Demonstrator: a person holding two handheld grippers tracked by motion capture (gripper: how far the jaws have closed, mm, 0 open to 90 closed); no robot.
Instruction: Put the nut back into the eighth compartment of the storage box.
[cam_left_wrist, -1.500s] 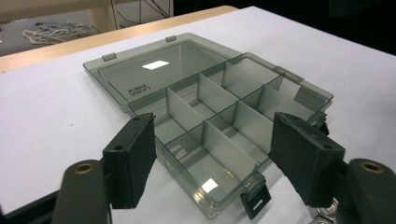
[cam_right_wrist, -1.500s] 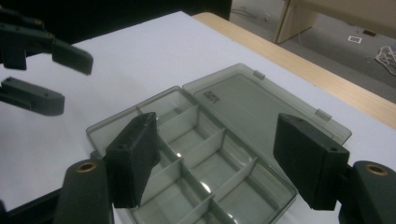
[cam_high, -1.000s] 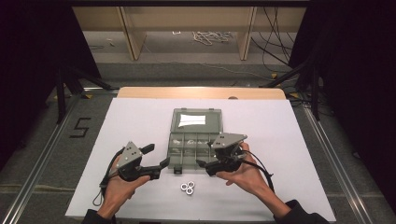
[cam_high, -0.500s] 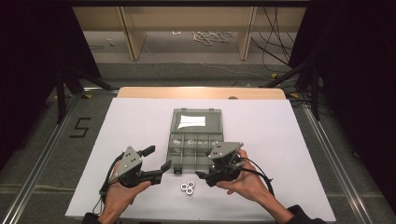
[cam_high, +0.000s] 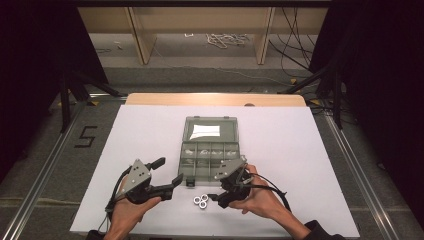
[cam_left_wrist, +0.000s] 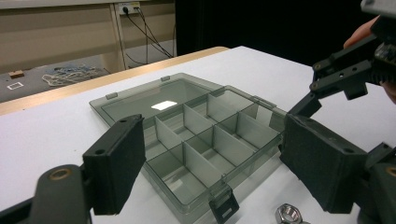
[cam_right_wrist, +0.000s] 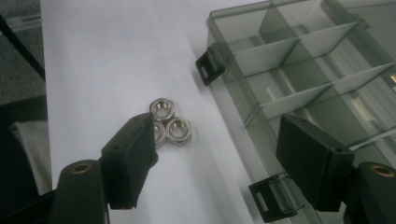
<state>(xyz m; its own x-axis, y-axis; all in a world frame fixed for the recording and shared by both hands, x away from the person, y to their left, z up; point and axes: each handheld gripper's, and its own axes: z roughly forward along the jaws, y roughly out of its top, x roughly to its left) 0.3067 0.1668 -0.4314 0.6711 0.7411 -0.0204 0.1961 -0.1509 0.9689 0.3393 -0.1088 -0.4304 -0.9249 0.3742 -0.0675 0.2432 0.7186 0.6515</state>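
A clear grey compartment box (cam_high: 209, 150) lies open mid-table, its lid (cam_high: 210, 130) folded flat behind it. Three metal nuts (cam_high: 201, 201) cluster on the white table just in front of the box. My right gripper (cam_high: 221, 194) points down-left at them and is open. Its jaws have just been closing a little, with nothing between them. In the right gripper view the nuts (cam_right_wrist: 167, 126) sit right beside the left jaw of my right gripper (cam_right_wrist: 219, 140). The box (cam_right_wrist: 299, 65) is on the right there. My left gripper (cam_high: 169, 170) is open and aims at the box (cam_left_wrist: 201, 140).
The white table sheet (cam_high: 300, 150) has free room on both sides of the box. One nut (cam_left_wrist: 289, 214) and the right gripper (cam_left_wrist: 336, 79) appear in the left gripper view. Shelving and loose cables (cam_high: 225, 39) lie on the floor beyond the table.
My right gripper has come left and toward the front edge, sinking closer to the nuts. The left gripper has barely shifted.
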